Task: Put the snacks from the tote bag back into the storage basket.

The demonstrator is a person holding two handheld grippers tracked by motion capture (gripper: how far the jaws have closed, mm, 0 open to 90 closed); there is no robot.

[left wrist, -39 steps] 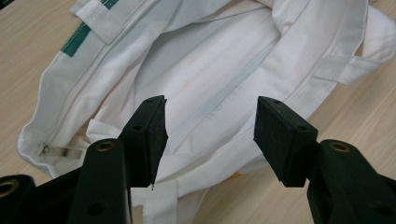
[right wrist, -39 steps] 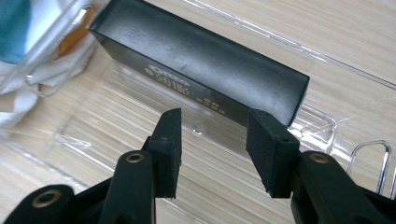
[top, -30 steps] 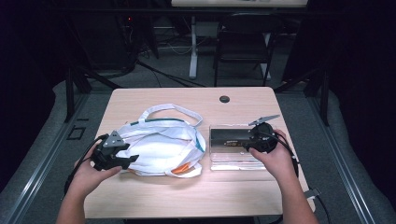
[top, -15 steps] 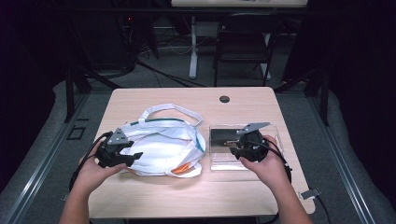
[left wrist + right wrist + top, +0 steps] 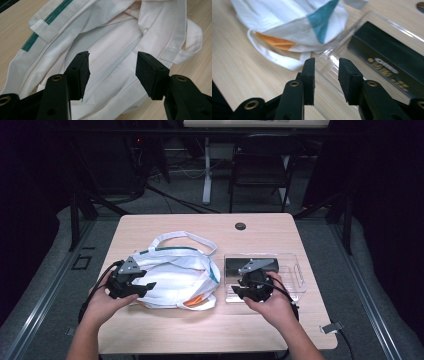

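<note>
A white cloth bag [image 5: 175, 275] with teal trim and an orange patch lies crumpled on the left half of the wooden table [image 5: 200, 327]. My left gripper [image 5: 145, 287] stands open at the bag's left end, its jaws wide apart just above the white cloth [image 5: 112, 30]. To the right, a clear plastic tray [image 5: 295, 280] holds a black box [image 5: 250, 265] with gold lettering [image 5: 384, 68]. My right gripper [image 5: 237, 291] is open at the tray's near left corner [image 5: 332, 55], its jaws a little apart and empty. The bag's teal and orange corner [image 5: 294, 27] lies just beyond.
A round black cable hole [image 5: 240, 226] sits near the table's far edge. A dark chair [image 5: 260, 165] and a white desk leg [image 5: 206, 170] stand behind the table. Cables trail from both grippers off the near edge.
My right gripper has moved left and nearer along the tray to its near left corner. My left gripper has shifted slightly right over the bag.
</note>
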